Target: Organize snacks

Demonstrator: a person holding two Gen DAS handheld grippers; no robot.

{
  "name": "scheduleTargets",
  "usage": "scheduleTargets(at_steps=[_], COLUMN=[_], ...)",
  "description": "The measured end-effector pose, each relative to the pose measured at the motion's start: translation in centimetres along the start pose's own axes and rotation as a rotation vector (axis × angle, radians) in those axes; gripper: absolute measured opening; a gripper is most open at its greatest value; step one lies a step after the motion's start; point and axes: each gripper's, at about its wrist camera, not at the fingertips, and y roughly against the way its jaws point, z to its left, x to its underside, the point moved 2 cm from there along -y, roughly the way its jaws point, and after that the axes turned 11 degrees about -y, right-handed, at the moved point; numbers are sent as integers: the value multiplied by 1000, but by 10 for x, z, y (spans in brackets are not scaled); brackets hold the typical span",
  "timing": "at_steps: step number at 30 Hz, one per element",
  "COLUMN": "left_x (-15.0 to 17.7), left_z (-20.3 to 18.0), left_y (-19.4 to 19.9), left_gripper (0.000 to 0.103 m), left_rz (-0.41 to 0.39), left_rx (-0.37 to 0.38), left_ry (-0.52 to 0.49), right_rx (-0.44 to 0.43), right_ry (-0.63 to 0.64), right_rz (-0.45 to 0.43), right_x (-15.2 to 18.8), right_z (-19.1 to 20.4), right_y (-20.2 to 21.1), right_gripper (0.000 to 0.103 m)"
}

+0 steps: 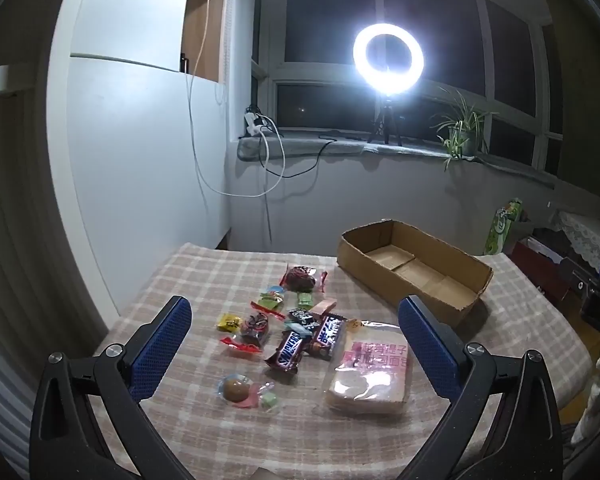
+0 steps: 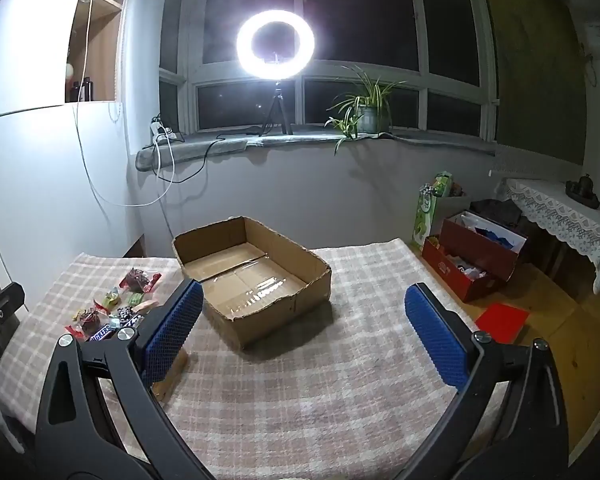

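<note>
Left gripper, jaws wide and empty, sits nearer the snack pile at its 12 o'clock, Snickers bar probably lying 1-to-7; right gripper, also wide, faces cardboard box.
</note>
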Motion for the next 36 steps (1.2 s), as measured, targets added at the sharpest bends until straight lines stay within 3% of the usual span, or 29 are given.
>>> scheduleTargets(at_steps=[36], left_x=[5], left_z=[-1], left_y=[-3], left_gripper=[102], left_rz=[12], left_rx=[12], left_ry=[6], right_rx=[-12], right_ry=[1], right_rz=[45], right_x=[14], right_z=[2], right_y=[-10], right_gripper=[103])
